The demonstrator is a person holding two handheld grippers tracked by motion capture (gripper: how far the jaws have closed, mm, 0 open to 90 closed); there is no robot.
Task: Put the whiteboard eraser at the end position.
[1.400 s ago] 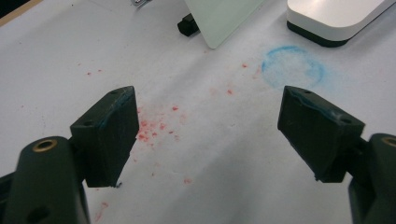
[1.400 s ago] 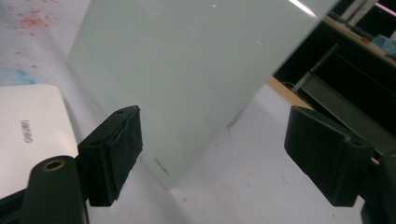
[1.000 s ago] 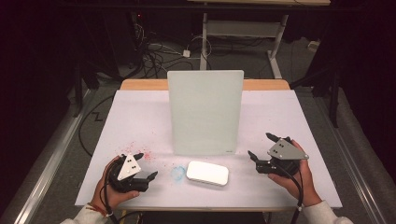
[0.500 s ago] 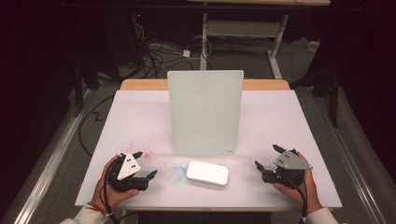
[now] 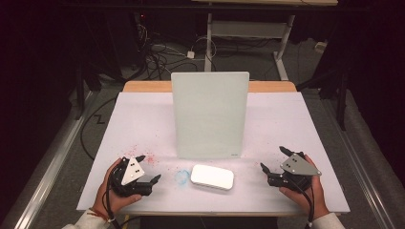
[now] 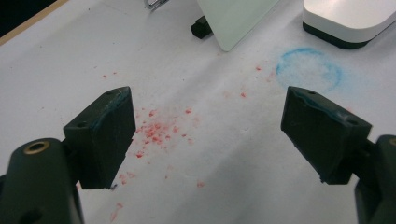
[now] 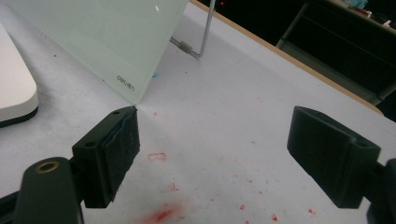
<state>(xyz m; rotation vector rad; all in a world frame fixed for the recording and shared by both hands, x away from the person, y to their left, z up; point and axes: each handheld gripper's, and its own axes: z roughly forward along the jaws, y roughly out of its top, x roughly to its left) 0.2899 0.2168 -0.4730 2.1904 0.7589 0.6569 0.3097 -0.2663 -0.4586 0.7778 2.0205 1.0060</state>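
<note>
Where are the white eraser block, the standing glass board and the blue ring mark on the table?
white eraser block (image 5: pixel 212 176): high view, middle of its top face.
standing glass board (image 5: pixel 210 114): high view, centre of its frosted pane.
blue ring mark (image 6: pixel 309 71): left gripper view, middle of the ring.

We see the board standing upright mid-table, nearer the far edge than the near one. The pad lies flat just before the board's bottom edge, near the table's near edge, roughly centred. A ring mark sits on the table just left of the pad. Specks are scattered left of that, off the board's lower left corner. Left gripper sits by the near left corner, left of the ring. Right gripper sits by the near right corner, right of the pad, well apart from it. Cables lie on the floor behind the far edge.
</note>
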